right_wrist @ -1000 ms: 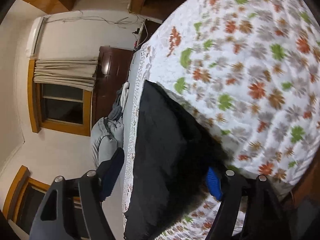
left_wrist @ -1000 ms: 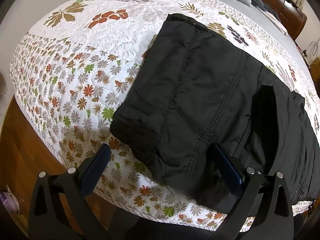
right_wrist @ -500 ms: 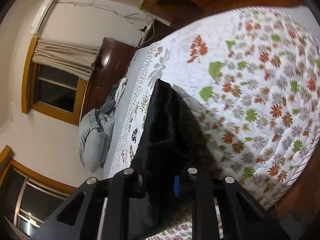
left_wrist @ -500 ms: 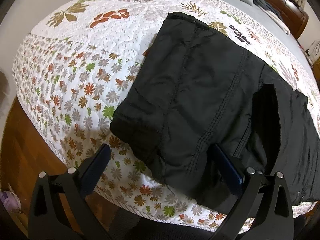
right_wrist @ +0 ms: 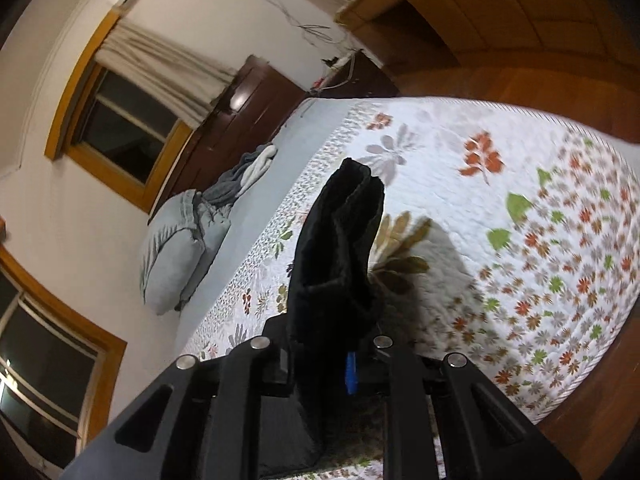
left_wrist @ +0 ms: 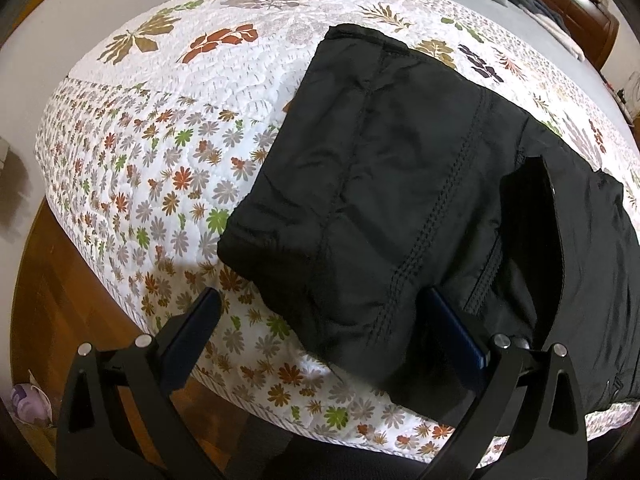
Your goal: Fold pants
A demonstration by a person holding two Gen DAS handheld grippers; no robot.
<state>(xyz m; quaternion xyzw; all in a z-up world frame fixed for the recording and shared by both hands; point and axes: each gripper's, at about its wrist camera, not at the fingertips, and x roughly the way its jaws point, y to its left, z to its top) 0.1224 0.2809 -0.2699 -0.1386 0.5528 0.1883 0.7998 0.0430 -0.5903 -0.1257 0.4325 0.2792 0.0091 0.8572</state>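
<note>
On the flowery quilted bed cover (left_wrist: pixel 168 128) lie the folded black pants (left_wrist: pixel 400 184). The left gripper (left_wrist: pixel 320 316) hangs wide open over their near edge. The right gripper (right_wrist: pixel 320 356) is squeezed tight on a lifted fold of them.

Ahead of your fingers spreads a bed with a floral quilt (left_wrist: pixel 168 128), wooden floor (left_wrist: pixel 52 280) below its edge. Left of your right fingers stand cream walls (right_wrist: pixel 72 200), wood-framed dark windows (right_wrist: pixel 124 128), a pale curtain (right_wrist: pixel 160 68), grey pillows (right_wrist: pixel 176 252) and a dark headboard (right_wrist: pixel 240 120).

Folded black pants (left_wrist: pixel 400 200) lie on a floral quilt (left_wrist: pixel 160 160); the left gripper (left_wrist: pixel 320 320) hangs wide open over their near edge.
</note>
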